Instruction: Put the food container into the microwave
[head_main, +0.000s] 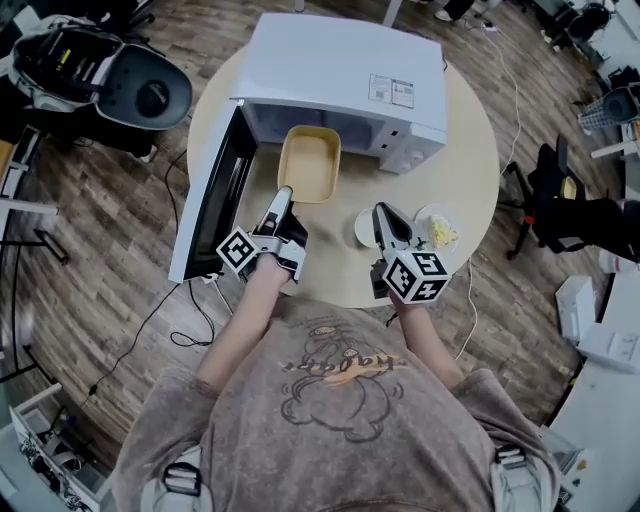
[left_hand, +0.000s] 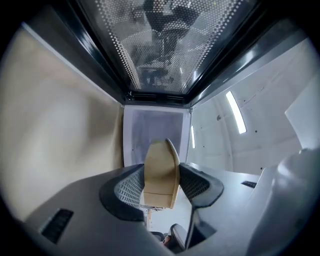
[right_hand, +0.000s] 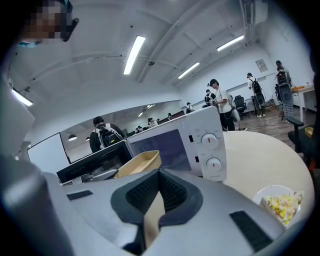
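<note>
The tan food container (head_main: 310, 160) hangs level at the mouth of the white microwave (head_main: 340, 70), whose door (head_main: 210, 190) stands swung open to the left. My left gripper (head_main: 283, 200) is shut on the container's near rim; in the left gripper view the rim (left_hand: 161, 170) is pinched between the jaws (left_hand: 161, 176), with the microwave's inside wall (left_hand: 155, 130) ahead. My right gripper (head_main: 385, 215) hovers over the table to the right, shut and holding nothing (right_hand: 160, 187). From it I see the container (right_hand: 140, 162) in front of the microwave (right_hand: 200, 140).
A white plate of yellow food (head_main: 437, 228) (right_hand: 282, 202) sits on the round beige table (head_main: 470, 150) beside my right gripper, with a second white dish (head_main: 363, 228) next to it. Office chairs (head_main: 150, 95) and cables surround the table. People stand in the room's background.
</note>
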